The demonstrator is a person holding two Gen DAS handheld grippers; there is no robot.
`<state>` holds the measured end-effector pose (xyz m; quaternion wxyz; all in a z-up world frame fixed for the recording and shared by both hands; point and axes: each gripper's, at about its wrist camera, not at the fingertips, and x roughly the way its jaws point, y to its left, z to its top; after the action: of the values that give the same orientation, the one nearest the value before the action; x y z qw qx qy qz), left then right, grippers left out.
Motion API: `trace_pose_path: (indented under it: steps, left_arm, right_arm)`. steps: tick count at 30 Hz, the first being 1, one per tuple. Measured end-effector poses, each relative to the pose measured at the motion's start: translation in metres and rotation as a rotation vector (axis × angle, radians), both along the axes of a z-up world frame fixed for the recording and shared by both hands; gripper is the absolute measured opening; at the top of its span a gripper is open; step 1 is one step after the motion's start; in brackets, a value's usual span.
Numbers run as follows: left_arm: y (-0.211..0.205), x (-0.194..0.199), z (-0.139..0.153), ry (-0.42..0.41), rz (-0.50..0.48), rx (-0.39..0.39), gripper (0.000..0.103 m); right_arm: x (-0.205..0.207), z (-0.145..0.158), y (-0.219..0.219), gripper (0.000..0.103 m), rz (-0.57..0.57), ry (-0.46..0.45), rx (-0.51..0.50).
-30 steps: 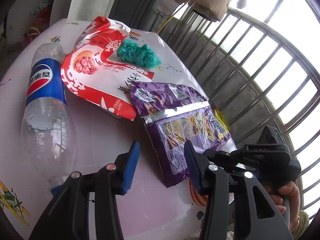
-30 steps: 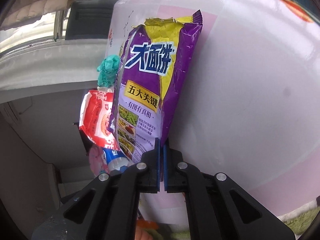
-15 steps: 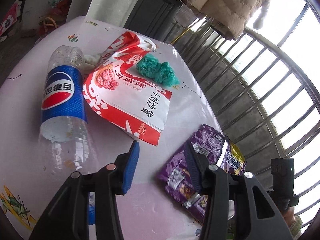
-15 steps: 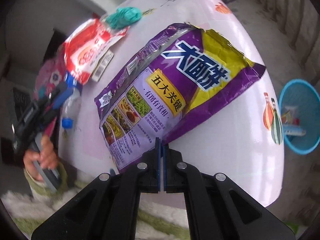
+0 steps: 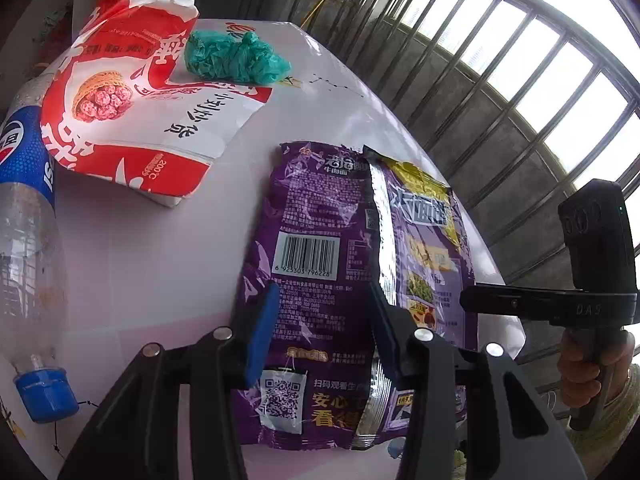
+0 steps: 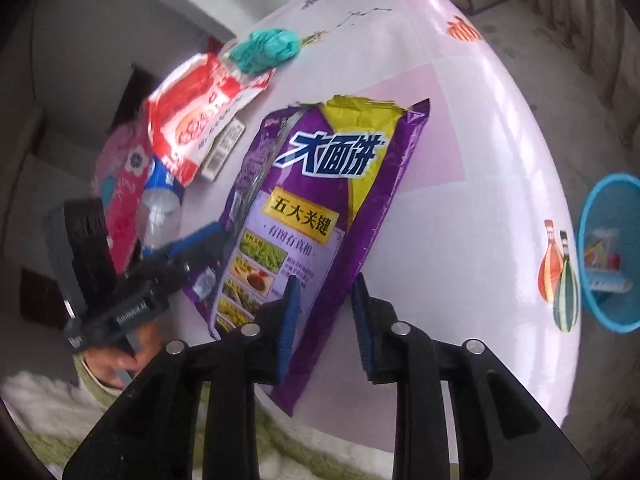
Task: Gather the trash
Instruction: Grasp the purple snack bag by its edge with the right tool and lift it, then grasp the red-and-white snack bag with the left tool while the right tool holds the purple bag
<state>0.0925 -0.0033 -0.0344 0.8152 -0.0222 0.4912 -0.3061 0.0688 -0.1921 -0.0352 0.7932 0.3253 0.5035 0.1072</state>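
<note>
The purple noodle packet (image 6: 320,216) lies mid-frame on the table (image 6: 472,208), its near edge between the right tongs (image 6: 324,316), whose jaws are opening to let go, while the left tongs (image 5: 320,332) hover half-open over it, apparently to take over.

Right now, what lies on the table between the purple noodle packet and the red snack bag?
Nothing: in the left wrist view, only bare table separates the purple noodle packet from the red snack bag.
</note>
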Motion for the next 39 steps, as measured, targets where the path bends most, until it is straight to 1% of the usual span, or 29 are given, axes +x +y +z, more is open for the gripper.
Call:
trace_pose_path:
  steps: [1,3,7,11,16,20,22,24,25,26,29,31,34,35,36,37,38,39]
  left_arm:
    - [0.000,0.000,0.000,-0.002,-0.001,0.000,0.043]
    - [0.000,0.000,0.001,-0.009,-0.005,0.006,0.043]
    - [0.000,0.000,0.001,-0.017,-0.010,0.014,0.043]
    - [0.001,-0.001,0.002,-0.015,-0.012,0.011,0.043]
    - [0.001,-0.001,0.001,-0.015,-0.009,0.004,0.042]
    - [0.002,-0.002,0.001,-0.014,-0.011,0.003,0.042]
    - [0.003,-0.001,0.000,-0.008,-0.011,-0.005,0.041]
    - [0.004,0.000,0.000,-0.004,-0.011,-0.011,0.041]
    - [0.004,0.001,0.000,-0.004,-0.011,-0.011,0.041]
    - [0.004,0.000,0.000,-0.002,-0.015,-0.014,0.041]
    - [0.003,-0.001,-0.001,-0.004,-0.021,-0.012,0.041]
    - [0.002,-0.001,0.000,-0.007,-0.024,-0.008,0.041]
    - [0.002,-0.002,0.000,-0.006,-0.024,-0.008,0.041]
    - [0.002,-0.002,0.000,-0.006,-0.024,-0.009,0.041]
    - [0.002,-0.002,0.000,-0.006,-0.023,-0.009,0.041]
    - [0.002,-0.002,0.000,-0.005,-0.023,-0.009,0.041]
    - [0.002,-0.001,0.000,-0.006,-0.024,-0.008,0.041]
    - [0.001,-0.002,0.001,-0.012,-0.025,-0.002,0.041]
  right_arm:
    - [0.001,-0.004,-0.002,0.029,-0.033,0.001,0.043]
    - [0.006,-0.007,-0.001,0.029,-0.081,-0.008,0.093]
    - [0.009,-0.004,-0.008,0.029,-0.128,-0.027,0.125]
    - [0.013,-0.003,-0.002,0.030,-0.136,-0.028,0.130]
    - [0.010,-0.005,-0.001,0.031,-0.128,-0.033,0.199]
    - [0.011,-0.008,-0.001,0.031,-0.142,-0.065,0.326]
    - [0.009,-0.007,-0.005,0.031,-0.149,-0.106,0.424]
    - [0.005,-0.004,-0.012,0.030,-0.155,-0.167,0.535]
    - [0.004,-0.003,-0.015,0.030,-0.151,-0.191,0.578]
    - [0.003,-0.002,-0.017,0.030,-0.148,-0.201,0.592]
    - [0.003,0.004,-0.017,0.030,-0.136,-0.205,0.519]
    - [0.006,0.003,-0.013,0.030,-0.127,-0.183,0.483]
    - [0.012,0.002,-0.003,0.030,-0.119,-0.144,0.373]
    - [0.013,0.001,0.000,0.025,-0.117,-0.136,0.354]
    - [0.015,0.000,0.003,0.016,-0.113,-0.129,0.340]
    - [0.017,-0.001,0.005,0.012,-0.111,-0.125,0.330]
    - [0.018,-0.002,0.007,0.004,-0.111,-0.130,0.320]
    - [0.019,0.000,0.009,0.002,-0.110,-0.141,0.313]
